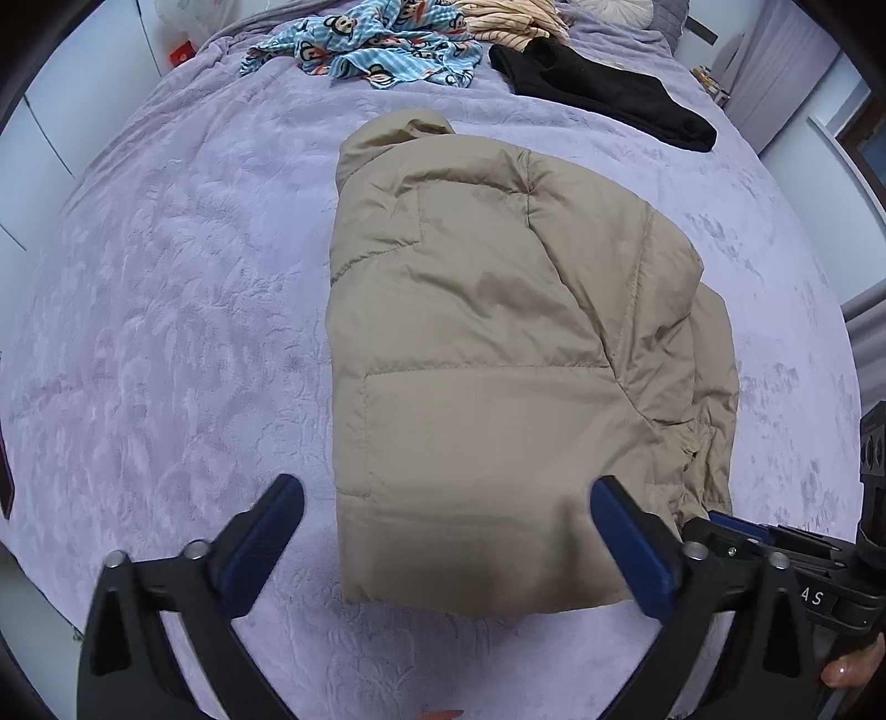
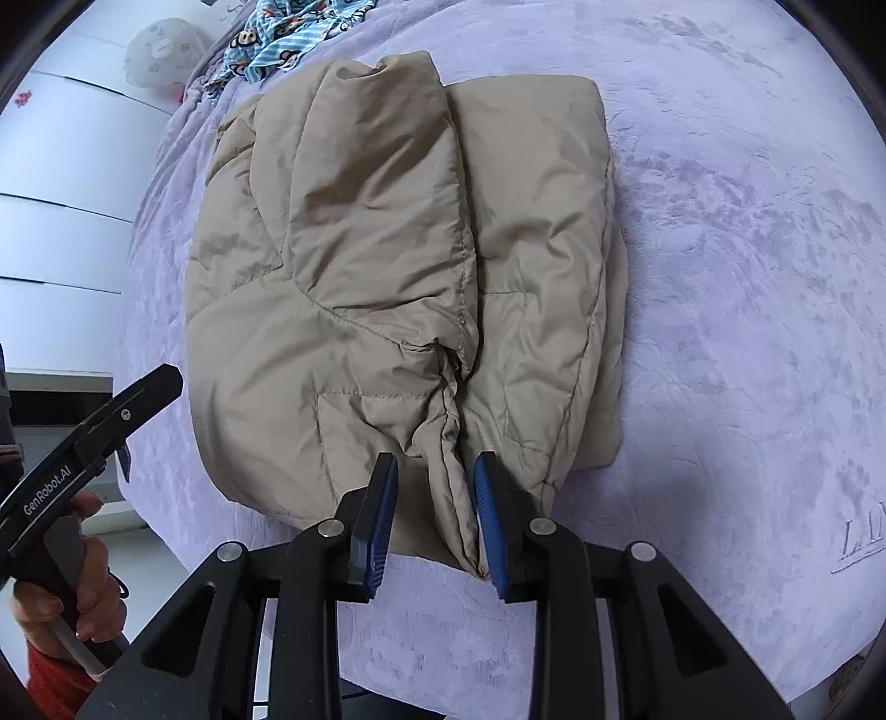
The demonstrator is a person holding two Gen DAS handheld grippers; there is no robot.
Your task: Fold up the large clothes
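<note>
A beige padded jacket (image 1: 498,343) lies folded into a thick bundle on a lilac plush bedspread (image 1: 183,310), directly ahead of both pairs of tongs. The left gripper (image 1: 448,548) hovers above the jacket's near edge with its blue-padded fingers (image 1: 631,548) spread as wide as they go, nothing between them but air; one finger hangs over the bedspread, the other over the fabric. The right gripper (image 2: 434,518) stands partly open, straddling a hanging fold at the jacket's near edge; its pads sit close on either side of that fold, but whether they press it cannot be told. Beyond the jacket from the left gripper lie a black garment (image 1: 603,88), a blue cartoon-monkey print cloth (image 1: 376,50) and a striped cream garment (image 1: 509,19). A hand (image 2: 83,587) grips the other tool's handle, to the left of the right gripper
</note>
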